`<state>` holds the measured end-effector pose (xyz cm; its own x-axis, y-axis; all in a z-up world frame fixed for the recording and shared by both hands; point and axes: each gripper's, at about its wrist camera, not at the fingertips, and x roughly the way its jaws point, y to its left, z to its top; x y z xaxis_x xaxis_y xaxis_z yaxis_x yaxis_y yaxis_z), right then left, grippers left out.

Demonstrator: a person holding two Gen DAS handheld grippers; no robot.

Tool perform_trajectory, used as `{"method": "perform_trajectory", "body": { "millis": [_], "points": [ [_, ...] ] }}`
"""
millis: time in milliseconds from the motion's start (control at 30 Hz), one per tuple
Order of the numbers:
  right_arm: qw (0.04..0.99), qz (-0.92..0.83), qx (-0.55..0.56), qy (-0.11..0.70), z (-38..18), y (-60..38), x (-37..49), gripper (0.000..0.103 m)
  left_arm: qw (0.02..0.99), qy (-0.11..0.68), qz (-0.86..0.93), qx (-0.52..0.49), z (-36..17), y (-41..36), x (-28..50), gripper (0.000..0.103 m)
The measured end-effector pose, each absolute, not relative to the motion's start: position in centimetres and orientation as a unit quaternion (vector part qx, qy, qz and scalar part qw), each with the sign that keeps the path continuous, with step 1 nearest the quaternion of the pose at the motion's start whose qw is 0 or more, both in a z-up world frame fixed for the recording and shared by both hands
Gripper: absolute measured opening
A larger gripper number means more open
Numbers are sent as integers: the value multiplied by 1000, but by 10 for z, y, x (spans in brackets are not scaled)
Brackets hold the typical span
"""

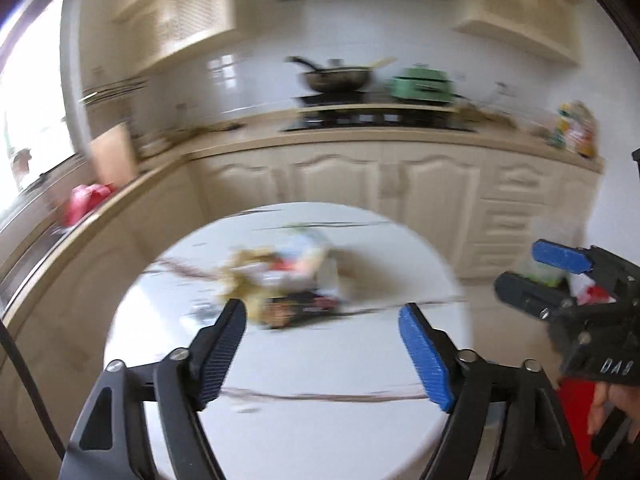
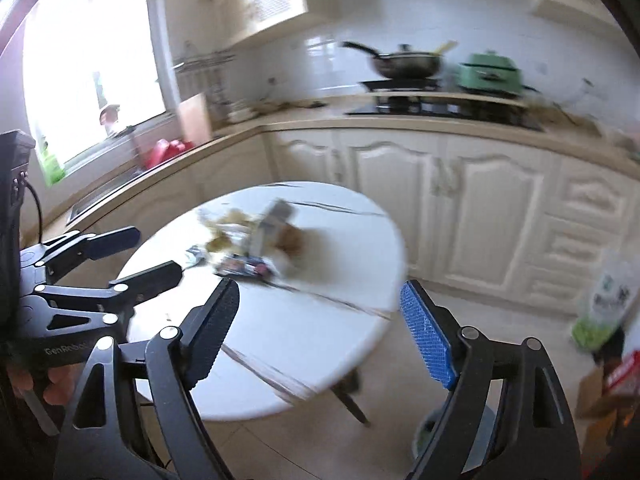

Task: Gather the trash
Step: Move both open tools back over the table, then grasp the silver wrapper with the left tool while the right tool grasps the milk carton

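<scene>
A blurred heap of trash [image 1: 280, 280] [image 2: 256, 244], with wrappers, yellowish scraps and a dark packet, lies on the round white table [image 1: 320, 420] [image 2: 320, 320]. My left gripper [image 1: 322, 320] hovers above the table's near side, short of the heap, open with nothing between its fingers. It also shows at the left of the right wrist view as the left gripper [image 2: 148, 250]. My right gripper [image 2: 320, 300] is open and empty over the table's right edge. In the left wrist view the right gripper [image 1: 524, 268] hangs at the far right.
Cream cabinets and a counter [image 1: 360, 136] run behind the table, with a wok [image 1: 336, 78], a green pot [image 1: 422, 86] and a hob. A red bag [image 1: 86, 202] lies by the sink at the left. Bags and boxes [image 2: 604, 320] stand on the floor at right.
</scene>
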<state>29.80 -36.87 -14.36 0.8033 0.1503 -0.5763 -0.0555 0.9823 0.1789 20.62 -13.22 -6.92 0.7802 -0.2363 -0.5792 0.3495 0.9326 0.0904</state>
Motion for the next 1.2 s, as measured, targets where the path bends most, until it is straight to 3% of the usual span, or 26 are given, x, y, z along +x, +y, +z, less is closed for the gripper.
{"method": "perform_trajectory", "body": {
  "millis": [100, 167, 467, 567, 633, 667, 1200],
  "points": [
    [942, 66, 63, 323, -149, -336, 340, 90, 943, 300, -112, 90, -70, -90, 217, 83],
    [939, 74, 46, 332, -157, -315, 369, 91, 943, 309, -92, 83, -71, -76, 225, 87],
    [909, 42, -93, 405, -228, -259, 471, 91, 927, 369, -40, 58, -102, -24, 289, 87],
    [908, 31, -100, 406, -244, -258, 486, 87, 921, 383, -46, 60, -117, -28, 316, 87],
    [908, 31, -103, 404, -251, -260, 489, 73, 915, 396, -52, 60, -126, -26, 335, 87],
    [908, 32, -103, 404, -254, -262, 491, 61, 913, 399, -55, 63, -130, -24, 351, 87],
    [931, 99, 27, 349, -229, -315, 463, 57, 881, 457, -83, 93, -196, -56, 465, 86]
  ]
}}
